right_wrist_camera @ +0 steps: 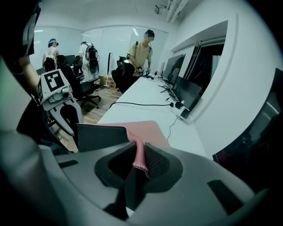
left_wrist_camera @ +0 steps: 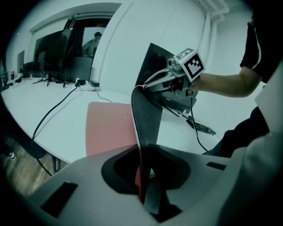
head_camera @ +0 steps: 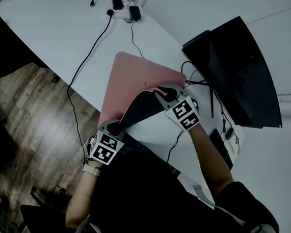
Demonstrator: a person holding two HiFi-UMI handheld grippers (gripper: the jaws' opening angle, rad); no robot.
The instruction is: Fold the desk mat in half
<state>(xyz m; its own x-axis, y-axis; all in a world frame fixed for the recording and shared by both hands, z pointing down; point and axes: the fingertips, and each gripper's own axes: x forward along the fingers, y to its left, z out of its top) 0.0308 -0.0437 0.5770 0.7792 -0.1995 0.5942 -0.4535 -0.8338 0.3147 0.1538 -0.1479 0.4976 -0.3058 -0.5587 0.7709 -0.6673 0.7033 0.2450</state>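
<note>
Two near corners of the mat (head_camera: 142, 80) are up off the desk (head_camera: 51, 40), one in each gripper, so the fold is begun but nowhere near closed. The lifted near part curls over with its dark underside showing. The pink far half lies flat on the desk, its far edge toward the power strip (head_camera: 123, 13). By my reckoning about a third of the job is done: the raised edge has yet to be carried over the far half, laid down with edges matched, and let go. The left gripper (head_camera: 113, 126) has its jaws closed narrow on the mat's left near corner, the sheet running edge-on between the pads. The right gripper (head_camera: 166, 92) pinches the right near corner the same way, with the pink edge caught between its pads. Both hands reach out in front of the person, grippers tilted down at the desk, the right one further ahead, near the monitor (head_camera: 238, 73)
</note>
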